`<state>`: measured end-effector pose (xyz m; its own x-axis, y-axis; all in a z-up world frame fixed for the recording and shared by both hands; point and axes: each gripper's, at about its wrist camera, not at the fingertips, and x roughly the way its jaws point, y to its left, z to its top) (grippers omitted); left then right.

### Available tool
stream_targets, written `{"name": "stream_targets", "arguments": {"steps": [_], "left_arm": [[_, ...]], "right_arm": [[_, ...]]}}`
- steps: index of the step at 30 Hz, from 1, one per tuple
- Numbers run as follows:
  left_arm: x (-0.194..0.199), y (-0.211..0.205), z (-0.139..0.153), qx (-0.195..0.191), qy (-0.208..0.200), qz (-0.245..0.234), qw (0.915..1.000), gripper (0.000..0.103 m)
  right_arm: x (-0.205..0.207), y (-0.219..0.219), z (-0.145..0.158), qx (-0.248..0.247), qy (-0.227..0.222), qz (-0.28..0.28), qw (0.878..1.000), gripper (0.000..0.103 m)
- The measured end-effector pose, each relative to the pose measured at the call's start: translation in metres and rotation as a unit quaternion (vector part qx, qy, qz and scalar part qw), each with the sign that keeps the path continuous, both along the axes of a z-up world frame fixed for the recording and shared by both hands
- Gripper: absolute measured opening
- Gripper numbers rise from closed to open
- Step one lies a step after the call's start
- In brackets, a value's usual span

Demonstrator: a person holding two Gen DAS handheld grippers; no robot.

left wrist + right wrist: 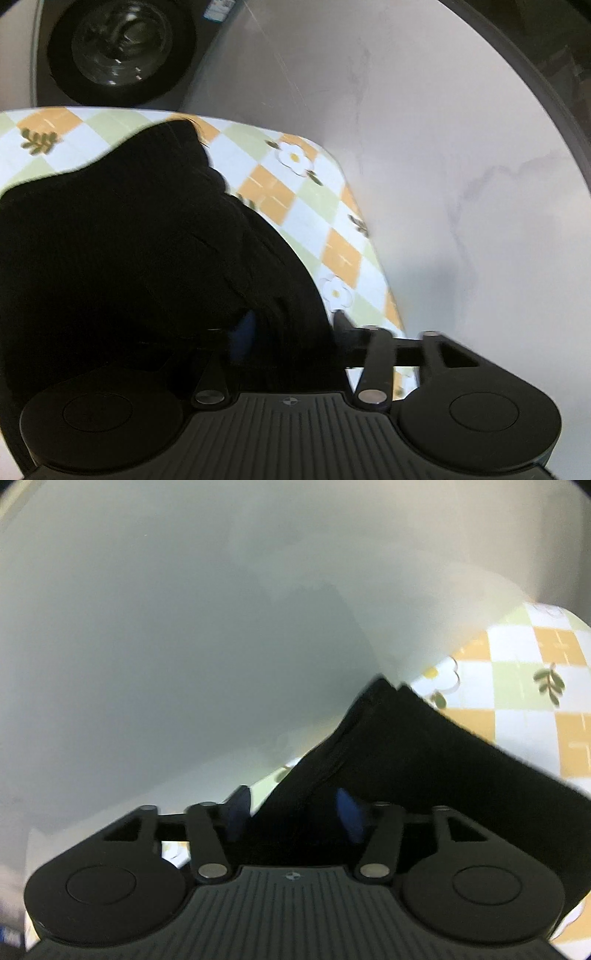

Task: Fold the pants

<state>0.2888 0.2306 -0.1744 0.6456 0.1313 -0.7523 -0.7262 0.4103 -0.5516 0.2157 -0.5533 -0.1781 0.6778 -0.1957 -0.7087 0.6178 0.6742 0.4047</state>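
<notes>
Black pants (122, 236) lie bunched on a table with a checked flower cloth (280, 195). In the left wrist view my left gripper (291, 326) stands open at the pants' near edge. Ribbed black fabric fills the gap between its blue left pad (243, 332) and its dark right finger (341, 323). In the right wrist view a pointed corner of the pants (406, 746) lies over the cloth's edge (517, 672). My right gripper (293, 812) is open too, with black cloth between its two blue pads (349, 816). Whether either pad presses the fabric is hidden.
A front-loading washing machine (118, 51) stands beyond the table's far edge. Pale marbled floor (443, 166) lies to the right of the table's rounded corner. In the right wrist view, blurred grey floor (184, 646) fills the space beyond the table edge.
</notes>
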Motion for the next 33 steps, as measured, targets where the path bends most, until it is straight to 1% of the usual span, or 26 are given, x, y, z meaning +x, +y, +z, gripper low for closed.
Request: {"name": "stream_targets", "arguments": {"steps": [1,3,5,7,10,13,15,17,19,20,25,27,30,31,32,33], "left_arm": [[0.002,-0.004,0.004,-0.009,-0.007,-0.012,0.9999,0.06],[0.004,-0.012,0.011,-0.029,-0.027,-0.05,0.998,0.06],[-0.001,-0.027,0.022,-0.042,-0.048,-0.086,0.9943,0.061],[-0.008,-0.046,0.03,-0.051,-0.054,-0.123,0.9896,0.061],[-0.023,-0.074,0.031,-0.058,-0.034,-0.164,0.9842,0.061],[-0.045,-0.092,0.019,-0.071,0.002,-0.171,0.9827,0.061],[-0.055,-0.097,0.008,-0.071,0.028,-0.17,0.9824,0.06],[-0.064,-0.099,-0.003,-0.07,0.058,-0.164,0.9823,0.059],[-0.067,-0.099,-0.01,-0.056,0.066,-0.167,0.9822,0.053],[-0.068,-0.101,-0.011,-0.047,0.072,-0.171,0.9815,0.052],[-0.067,-0.109,-0.009,-0.013,0.082,-0.188,0.9786,0.053],[-0.07,-0.111,-0.008,-0.004,0.086,-0.191,0.9778,0.053],[-0.069,-0.117,-0.007,0.006,0.09,-0.192,0.9774,0.054],[-0.071,-0.119,-0.007,0.008,0.091,-0.192,0.9772,0.055],[-0.072,-0.119,-0.006,0.009,0.092,-0.192,0.9771,0.055],[-0.073,-0.12,-0.006,0.01,0.093,-0.191,0.9771,0.055]], "right_arm": [[-0.009,-0.002,0.007,-0.001,-0.01,0.017,1.0,0.057],[-0.034,-0.008,0.025,-0.011,-0.031,0.04,0.999,0.057],[-0.064,-0.014,0.04,-0.027,-0.055,0.032,0.998,0.057],[-0.098,-0.019,0.047,-0.038,-0.063,0.007,0.997,0.056],[-0.143,-0.026,0.039,-0.034,-0.057,-0.035,0.997,0.049],[-0.173,-0.022,0.019,0.012,-0.059,-0.058,0.997,0.047],[-0.175,-0.017,0.005,0.043,-0.064,-0.054,0.996,0.047],[-0.174,-0.013,-0.007,0.059,-0.055,-0.043,0.996,0.046],[-0.167,-0.008,-0.017,0.055,-0.045,-0.036,0.997,0.046],[-0.165,-0.008,-0.021,0.053,-0.043,-0.038,0.997,0.046],[-0.162,-0.015,-0.032,0.059,-0.065,-0.078,0.993,0.043],[-0.16,-0.019,-0.033,0.058,-0.069,-0.088,0.992,0.04],[-0.156,-0.024,-0.035,0.057,-0.065,-0.107,0.991,0.032],[-0.154,-0.026,-0.035,0.058,-0.062,-0.116,0.99,0.024],[-0.155,-0.026,-0.031,0.056,-0.054,-0.125,0.989,0.011],[-0.154,-0.028,-0.029,0.053,-0.047,-0.131,0.989,0.009]]}}
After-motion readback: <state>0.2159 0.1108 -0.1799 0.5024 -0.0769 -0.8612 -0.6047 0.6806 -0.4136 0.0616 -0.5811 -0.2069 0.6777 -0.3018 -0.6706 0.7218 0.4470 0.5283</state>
